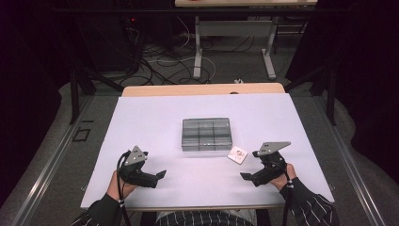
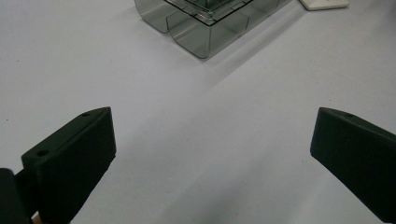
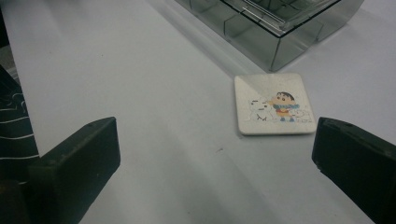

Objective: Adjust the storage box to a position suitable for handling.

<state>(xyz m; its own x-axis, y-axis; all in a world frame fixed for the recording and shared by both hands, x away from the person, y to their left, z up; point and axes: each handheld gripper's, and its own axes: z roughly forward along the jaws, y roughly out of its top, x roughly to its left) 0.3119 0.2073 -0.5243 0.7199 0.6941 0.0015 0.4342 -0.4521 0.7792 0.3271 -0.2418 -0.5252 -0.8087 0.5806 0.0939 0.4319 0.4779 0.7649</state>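
coaster: small white square tile [image 1: 237, 154] with a cartoon print, lying flat on the desk [image 1: 155, 117] just right of centre frame, off the box's near right corner, so an easy reach.
box: clear divided organiser [image 1: 206, 134] mid-frame, probably where the tile's headed.
right gripper [image 1: 248, 176]: jaws released, empty, aimed toward the tile.
left gripper [image 1: 161, 174]: lower left, jaws released, holding nothing, parked clear.

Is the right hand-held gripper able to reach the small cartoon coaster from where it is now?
Probably yes. The right hand-held gripper has its jaws wide open with nothing between them, and the cartoon coaster lies flat on bare white table just ahead. The clear compartment box sits beyond the coaster, not in the way.
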